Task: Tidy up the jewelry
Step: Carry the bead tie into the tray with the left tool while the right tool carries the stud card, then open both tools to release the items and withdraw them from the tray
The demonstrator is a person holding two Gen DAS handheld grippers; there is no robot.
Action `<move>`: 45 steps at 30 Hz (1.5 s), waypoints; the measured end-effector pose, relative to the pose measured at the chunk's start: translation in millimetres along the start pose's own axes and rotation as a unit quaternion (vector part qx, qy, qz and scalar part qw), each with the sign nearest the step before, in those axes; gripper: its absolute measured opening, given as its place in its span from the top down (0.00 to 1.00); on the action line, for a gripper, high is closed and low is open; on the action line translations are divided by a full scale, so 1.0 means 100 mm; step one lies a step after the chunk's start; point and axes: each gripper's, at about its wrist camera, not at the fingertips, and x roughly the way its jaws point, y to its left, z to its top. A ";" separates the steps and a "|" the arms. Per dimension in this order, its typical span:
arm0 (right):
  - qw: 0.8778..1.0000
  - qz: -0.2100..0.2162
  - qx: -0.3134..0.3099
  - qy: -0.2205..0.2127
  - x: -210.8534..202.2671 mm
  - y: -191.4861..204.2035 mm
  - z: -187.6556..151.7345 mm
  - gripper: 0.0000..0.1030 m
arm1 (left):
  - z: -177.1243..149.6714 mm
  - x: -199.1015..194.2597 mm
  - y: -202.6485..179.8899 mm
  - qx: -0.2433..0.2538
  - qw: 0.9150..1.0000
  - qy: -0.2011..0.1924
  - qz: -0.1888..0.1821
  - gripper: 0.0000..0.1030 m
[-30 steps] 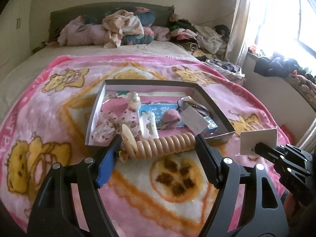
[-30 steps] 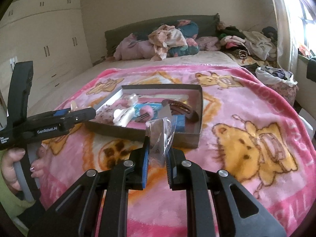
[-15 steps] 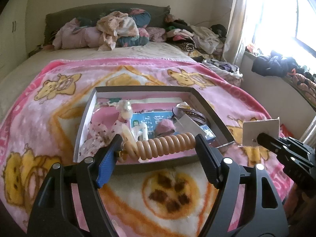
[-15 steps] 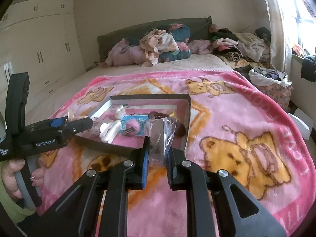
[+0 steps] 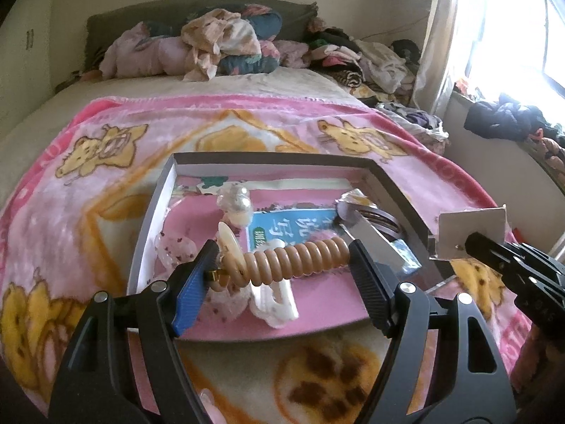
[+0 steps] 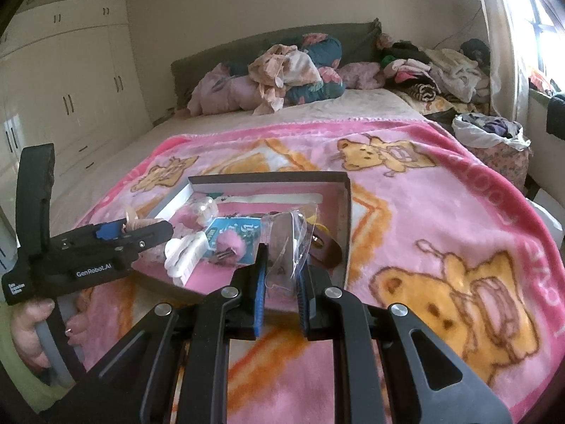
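Two grippers hang over the open box [image 5: 395,190]. Left gripper [image 5: 282,265], jaws moderately apart, clamps a tan spiral hair tie [image 5: 296,258] end to end, its long axis running from 9 to 3 o'clock. Right gripper [image 6: 280,282], nearly closed, pinches a clear packet [image 6: 286,243] standing toward 12 o'clock.

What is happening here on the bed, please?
A person is sorting small accessories with a hand-held gripper in each hand. The left gripper holds a tan spiral hair tie stretched between its fingers, above the near part of an open box on the pink blanket. The right gripper is shut on a small clear packet with a card, beside the box. Other pieces already lie inside.
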 end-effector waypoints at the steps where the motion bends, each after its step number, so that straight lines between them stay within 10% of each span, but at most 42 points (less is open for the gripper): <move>1: 1.000 0.002 0.000 0.002 0.03 0.00 0.01 0.86 | 0.01 0.03 0.01 -0.001 1.000 0.001 0.002 0.36; 21: 0.996 0.027 -0.013 0.088 0.83 0.17 -0.02 0.83 | -0.03 0.46 0.20 -0.001 0.999 0.034 0.032 0.36; 45: 0.997 -0.051 -0.055 0.004 0.08 0.20 -0.13 0.22 | -0.09 -0.01 0.07 0.014 0.999 0.005 0.042 0.20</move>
